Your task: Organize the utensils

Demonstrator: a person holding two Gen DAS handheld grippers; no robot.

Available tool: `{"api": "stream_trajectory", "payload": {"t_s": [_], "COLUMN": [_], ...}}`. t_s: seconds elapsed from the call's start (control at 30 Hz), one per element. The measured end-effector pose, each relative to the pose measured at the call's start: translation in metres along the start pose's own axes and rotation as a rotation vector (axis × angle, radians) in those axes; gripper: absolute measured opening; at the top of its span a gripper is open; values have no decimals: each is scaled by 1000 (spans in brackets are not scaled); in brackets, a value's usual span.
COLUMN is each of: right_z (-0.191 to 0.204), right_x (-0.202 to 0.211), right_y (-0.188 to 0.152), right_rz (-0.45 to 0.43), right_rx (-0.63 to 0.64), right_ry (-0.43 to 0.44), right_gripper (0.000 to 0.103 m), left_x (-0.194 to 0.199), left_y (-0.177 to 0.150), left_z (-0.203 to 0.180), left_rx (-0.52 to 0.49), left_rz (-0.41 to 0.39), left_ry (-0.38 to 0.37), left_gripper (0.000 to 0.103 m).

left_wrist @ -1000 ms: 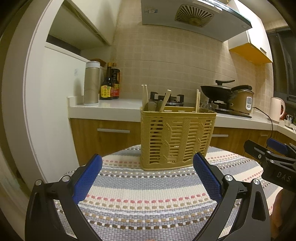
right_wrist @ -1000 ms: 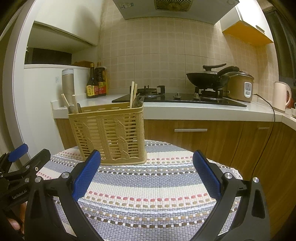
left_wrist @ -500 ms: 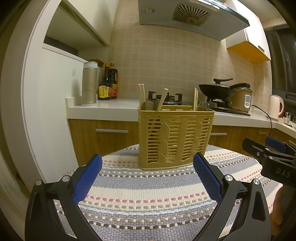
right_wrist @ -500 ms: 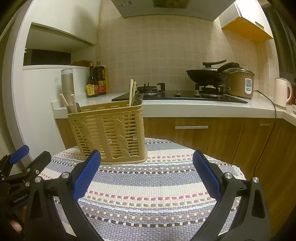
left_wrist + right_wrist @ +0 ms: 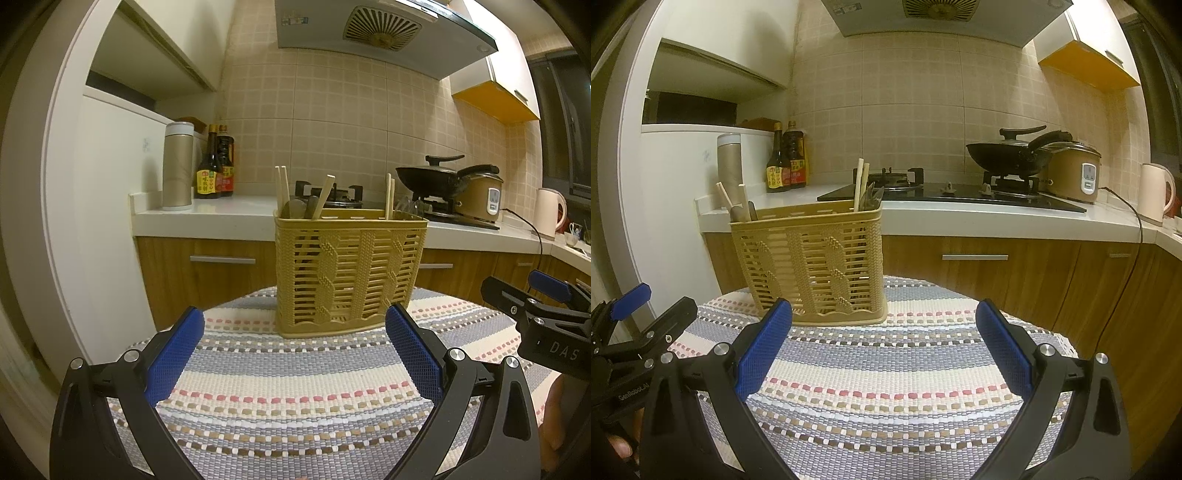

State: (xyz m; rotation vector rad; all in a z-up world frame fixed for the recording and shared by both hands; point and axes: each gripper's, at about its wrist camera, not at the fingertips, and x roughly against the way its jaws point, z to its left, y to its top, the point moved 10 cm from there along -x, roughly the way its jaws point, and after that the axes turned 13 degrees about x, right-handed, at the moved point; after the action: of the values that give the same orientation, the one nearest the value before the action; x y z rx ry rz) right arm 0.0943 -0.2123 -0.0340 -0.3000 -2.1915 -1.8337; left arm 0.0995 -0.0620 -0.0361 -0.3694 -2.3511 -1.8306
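Note:
A tan plastic utensil basket (image 5: 347,273) stands upright on the round table with a striped woven cloth (image 5: 295,398). It also shows in the right wrist view (image 5: 812,273). Wooden chopsticks (image 5: 282,188) and dark spoons stick out of its left end, and chopsticks (image 5: 388,197) with forks out of its right end. My left gripper (image 5: 295,354) is open and empty, just in front of the basket. My right gripper (image 5: 884,354) is open and empty, to the right of the basket. Each gripper shows at the edge of the other's view.
Behind the table runs a kitchen counter (image 5: 207,218) with a thermos (image 5: 178,166), sauce bottles (image 5: 216,166), a gas hob with a wok (image 5: 1008,155), a rice cooker (image 5: 1075,171) and a kettle (image 5: 1156,194). A white fridge (image 5: 107,206) stands at the left.
Both grippers have drifted slightly, so the basket sits a little differently in each view. Both stay open and empty. Nothing on the table has moved.

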Motion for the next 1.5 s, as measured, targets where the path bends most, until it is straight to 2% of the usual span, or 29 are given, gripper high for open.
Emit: {"api": "stream_trajectory", "payload": {"t_s": [1.5], "right_z": [1], "right_x": [-5], "right_y": [-5], "right_rz": [25], "right_rx": [-25], "right_ry": [24], "right_gripper": [95], "left_x": [-1], "left_y": [0], "left_z": [0], "left_rx": [-7], "left_rz": [9], "left_ry": [1], "left_gripper": [95]}}
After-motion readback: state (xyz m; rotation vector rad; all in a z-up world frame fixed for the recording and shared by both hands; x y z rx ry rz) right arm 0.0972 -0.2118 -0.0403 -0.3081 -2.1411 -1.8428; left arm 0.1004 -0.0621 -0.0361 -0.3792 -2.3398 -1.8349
